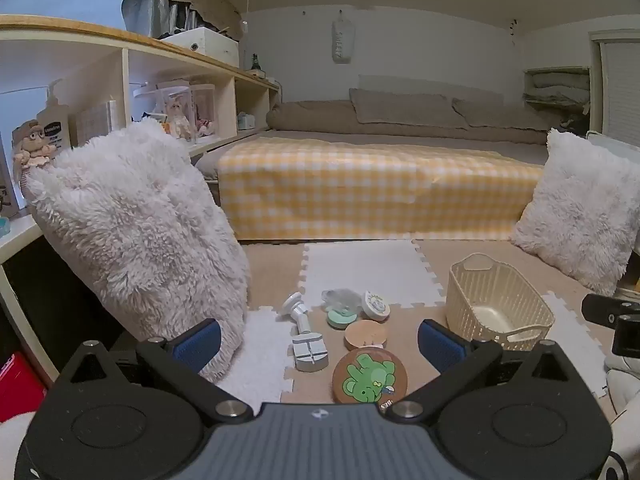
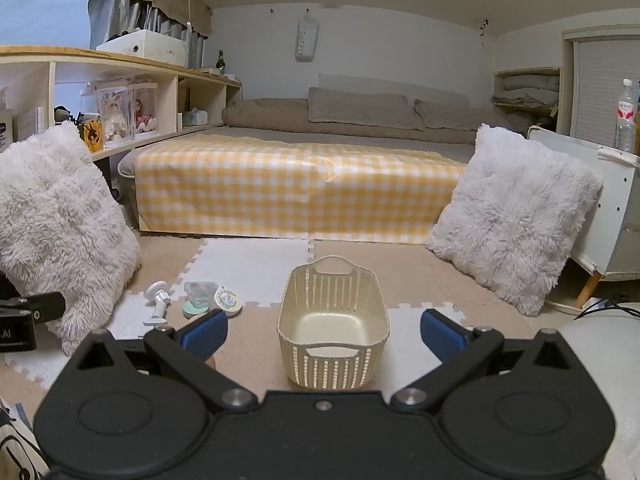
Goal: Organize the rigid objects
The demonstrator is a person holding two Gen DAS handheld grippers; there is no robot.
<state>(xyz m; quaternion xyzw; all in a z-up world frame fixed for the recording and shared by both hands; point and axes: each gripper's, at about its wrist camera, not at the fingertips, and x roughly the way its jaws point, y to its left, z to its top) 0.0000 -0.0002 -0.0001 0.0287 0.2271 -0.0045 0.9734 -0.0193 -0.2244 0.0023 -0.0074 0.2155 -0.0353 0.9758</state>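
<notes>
Right in front of my left claw [image 1: 319, 344], a round brown tin [image 1: 369, 377] with a green bear on it is lying flat on the floor mat [image 1: 372, 268]. Both claws are hanging wide open, holding nothing. I am seeing more small things just past the tin: a plain tan disc [image 1: 365, 334], a white round tin [image 1: 375, 305], a mint green lid [image 1: 340, 316], a clear plastic piece [image 1: 340, 298] and a white and grey tool [image 1: 305, 340]. They are sitting close together. Between the blue pads of my right claw [image 2: 324, 334], a cream plastic basket [image 2: 333, 324] with slotted walls is standing upright on the mat. Two fluffy white pillows [image 2: 512, 216] are leaning nearby.
</notes>
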